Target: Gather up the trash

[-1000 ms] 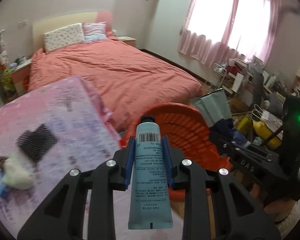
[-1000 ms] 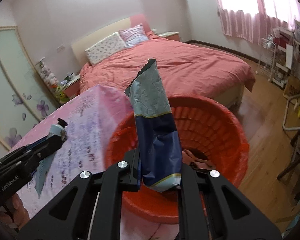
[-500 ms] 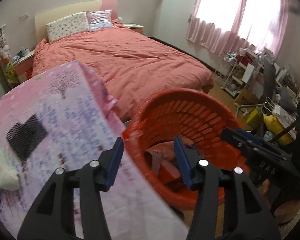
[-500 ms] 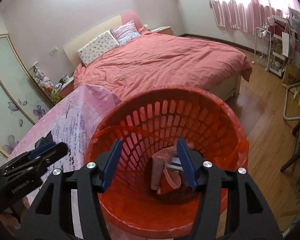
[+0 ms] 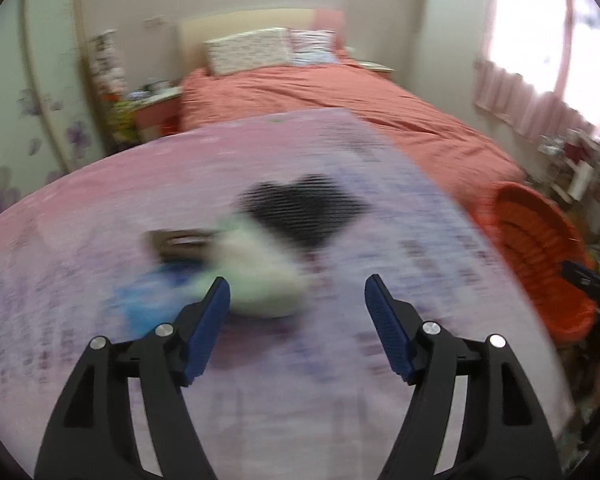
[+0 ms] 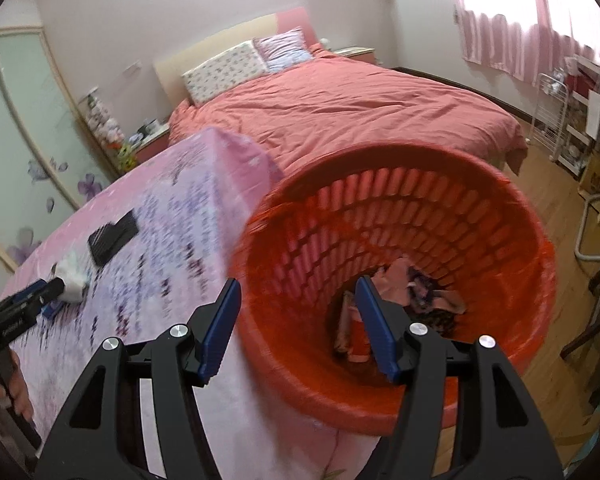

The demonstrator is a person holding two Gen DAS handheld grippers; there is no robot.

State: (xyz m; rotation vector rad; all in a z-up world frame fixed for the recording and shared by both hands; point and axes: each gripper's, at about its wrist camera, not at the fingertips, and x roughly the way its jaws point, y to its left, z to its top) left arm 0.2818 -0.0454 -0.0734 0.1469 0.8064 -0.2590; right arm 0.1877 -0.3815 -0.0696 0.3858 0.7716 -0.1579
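The left tongs point(image 5: 297, 307) hang over the counter point(image 5: 260, 420), their jaws opening with nothing pinched between them, aimed at a loose heap of trash: a white crumpled wad point(image 5: 260, 280), a blue scrap point(image 5: 148, 300) beside it, a dark flat packet point(image 5: 176, 244) and a black mesh piece point(image 5: 304, 208) just behind. The heap is blurred, so which items touch cannot be told. The orange basket point(image 6: 512, 240) stands against the counter's edge, seemingly so a short carry ends each pickup. The right tongs point(image 6: 298, 316) hover spread and empty above the basket's mouth, over discarded wrappers point(image 6: 404, 280) at its bottom. The white wad looks like the likely next grab
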